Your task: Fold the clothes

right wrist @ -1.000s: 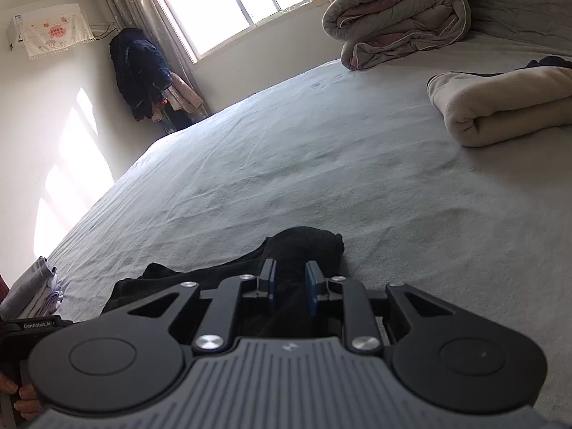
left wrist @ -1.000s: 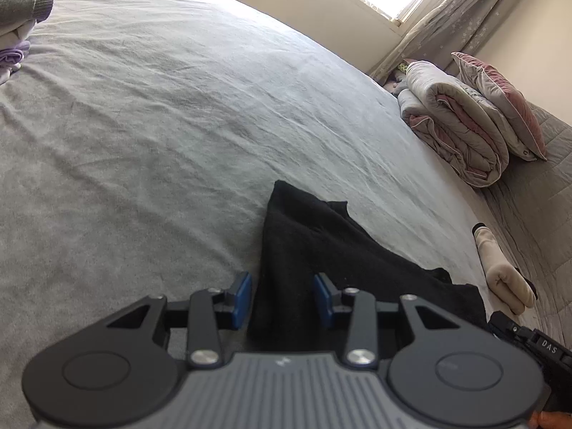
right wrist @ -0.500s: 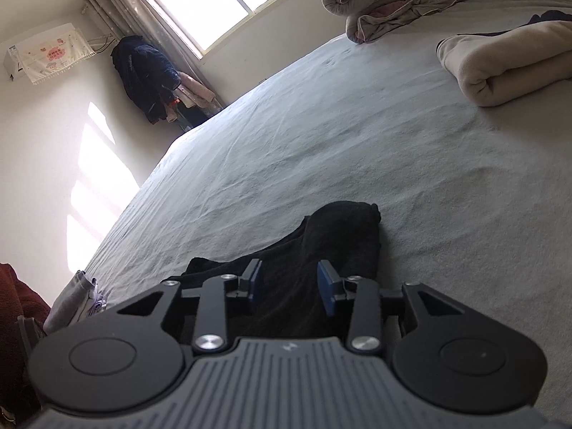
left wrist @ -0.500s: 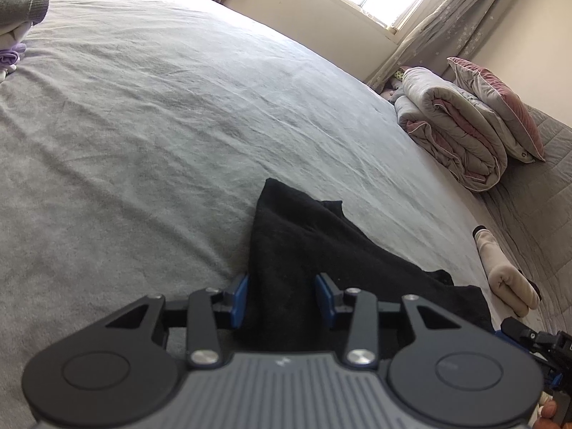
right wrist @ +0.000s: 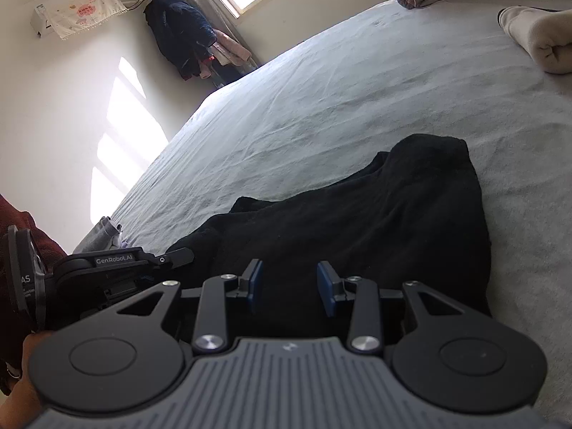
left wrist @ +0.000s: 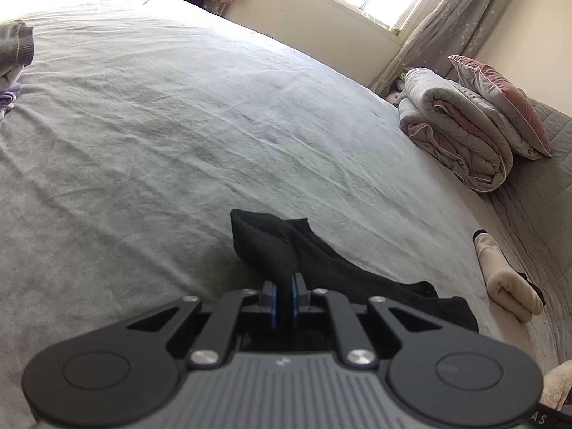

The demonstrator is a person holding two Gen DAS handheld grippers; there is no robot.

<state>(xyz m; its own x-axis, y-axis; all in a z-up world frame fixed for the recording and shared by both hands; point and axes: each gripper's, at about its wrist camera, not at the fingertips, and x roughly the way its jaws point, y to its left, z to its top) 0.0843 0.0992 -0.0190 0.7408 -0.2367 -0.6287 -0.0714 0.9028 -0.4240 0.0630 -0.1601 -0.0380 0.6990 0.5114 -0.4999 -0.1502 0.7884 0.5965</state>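
Black garment [left wrist: 321,268] is lying bunched on the grey bed [left wrist: 178,125]. We're pinching its edge with the left gripper [left wrist: 282,298]; the right gripper [right wrist: 289,287] is hovering spread over cloth, gripping nothing. Best lifting evenly. Only the right view is showing the bulk at 12 o'clock.
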